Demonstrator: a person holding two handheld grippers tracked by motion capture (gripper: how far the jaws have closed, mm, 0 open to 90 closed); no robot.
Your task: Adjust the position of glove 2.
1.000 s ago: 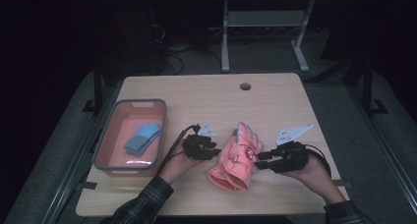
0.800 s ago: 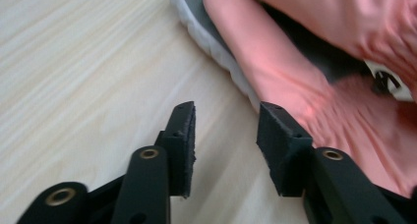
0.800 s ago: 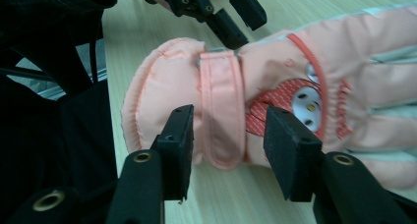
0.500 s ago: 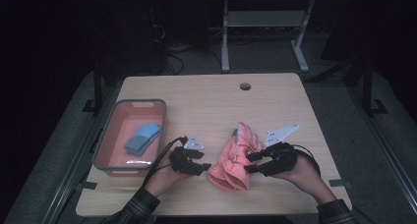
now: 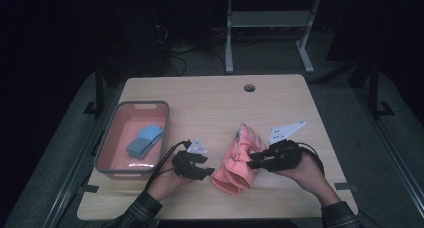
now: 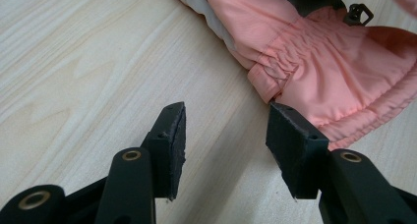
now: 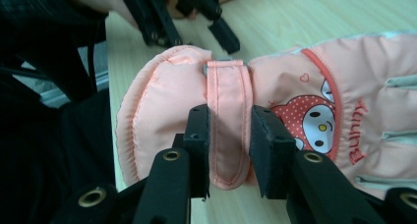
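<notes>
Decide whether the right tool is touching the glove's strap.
Touching. In the right gripper view the right tool has both jaws pressed against the strap of the glove.

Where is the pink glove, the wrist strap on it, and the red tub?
pink glove (image 5: 239, 160), high view, middle of its back.
wrist strap (image 7: 228, 117), right gripper view, between the jaws.
red tub (image 5: 165, 128), high view, right rim.

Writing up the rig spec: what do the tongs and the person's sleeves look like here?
Both tongs, left and right, are matte black with two flat rectangular pads and brass-coloured rivets at the joints. Each carries a grey three-cornered plate on top and trails a black cable. The sleeves are dark plaid.
</notes>
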